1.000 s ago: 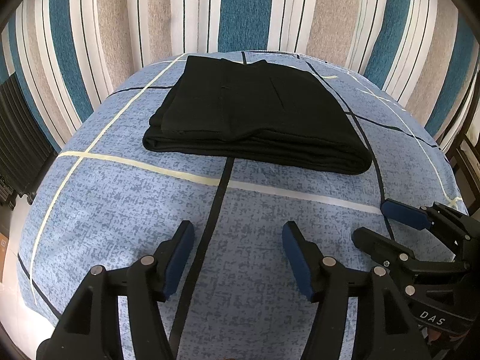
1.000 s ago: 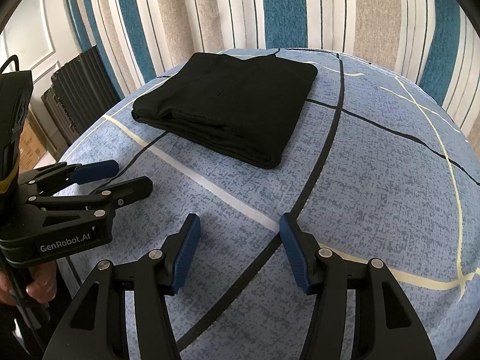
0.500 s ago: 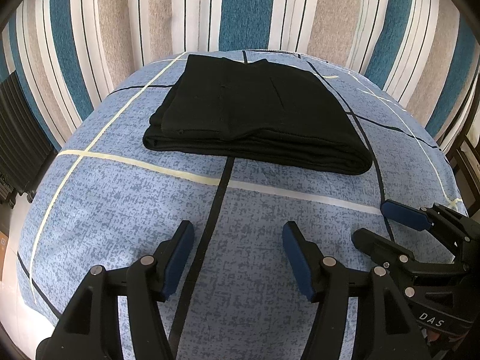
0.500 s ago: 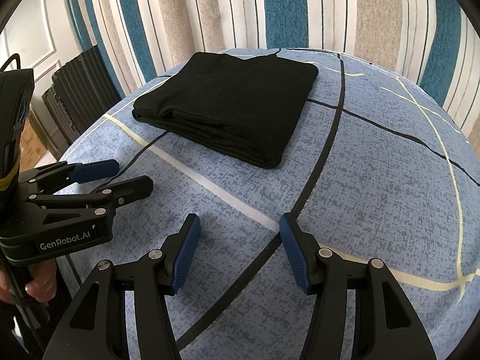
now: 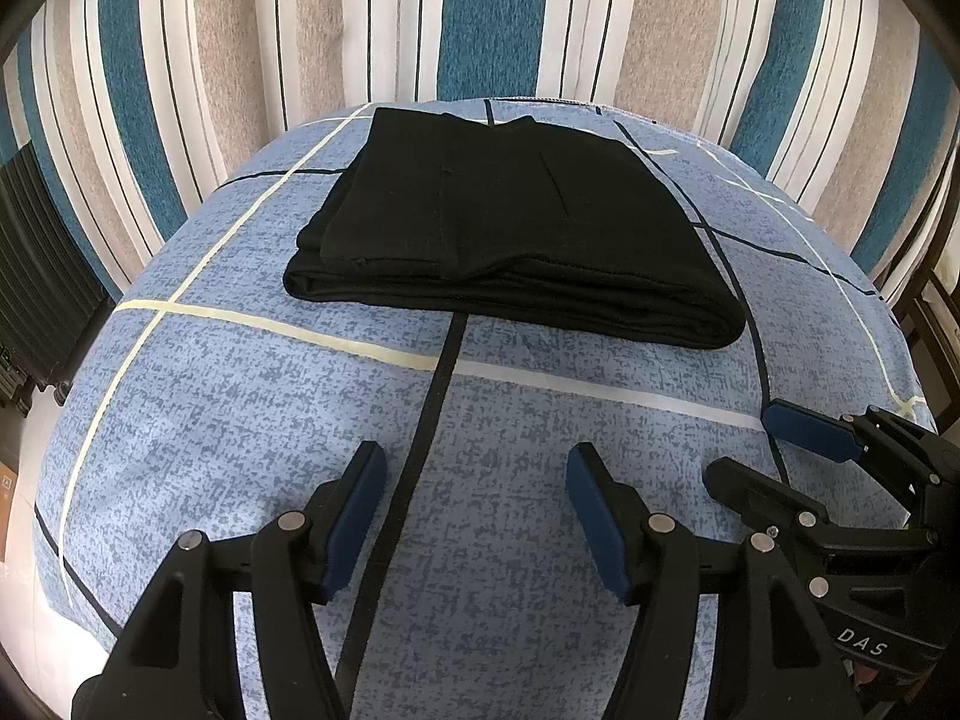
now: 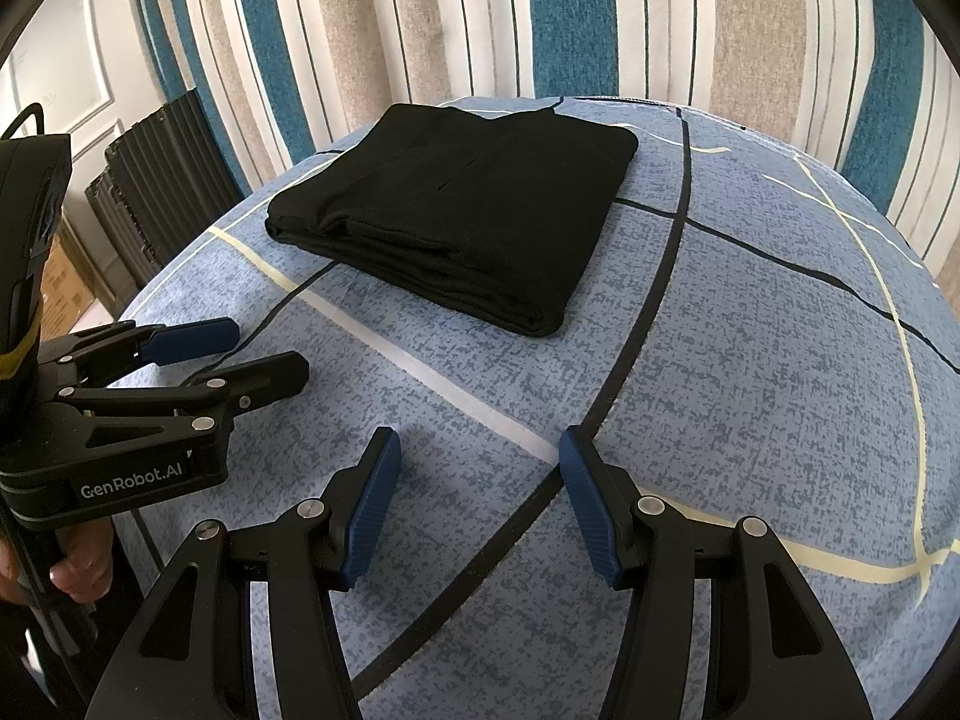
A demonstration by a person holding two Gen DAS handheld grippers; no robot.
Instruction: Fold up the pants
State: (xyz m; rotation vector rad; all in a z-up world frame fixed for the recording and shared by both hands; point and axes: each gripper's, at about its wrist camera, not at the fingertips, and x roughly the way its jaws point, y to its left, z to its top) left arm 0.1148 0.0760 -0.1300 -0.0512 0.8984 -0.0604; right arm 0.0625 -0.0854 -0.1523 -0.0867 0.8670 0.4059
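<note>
One folded pants, two spread tongs

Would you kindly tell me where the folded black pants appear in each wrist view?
Left wrist: folded black pants lie upper centre, beyond the open left gripper.
Right wrist: pants sit upper left of centre, beyond the open right gripper.
Shared landmark: the striped curtain behind the bed.

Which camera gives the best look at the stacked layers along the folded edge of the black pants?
The left wrist view: the pants face it broadside, so the layered near edge runs across the frame. The right wrist view shows the pants at an angle, with only part of that edge.
</note>
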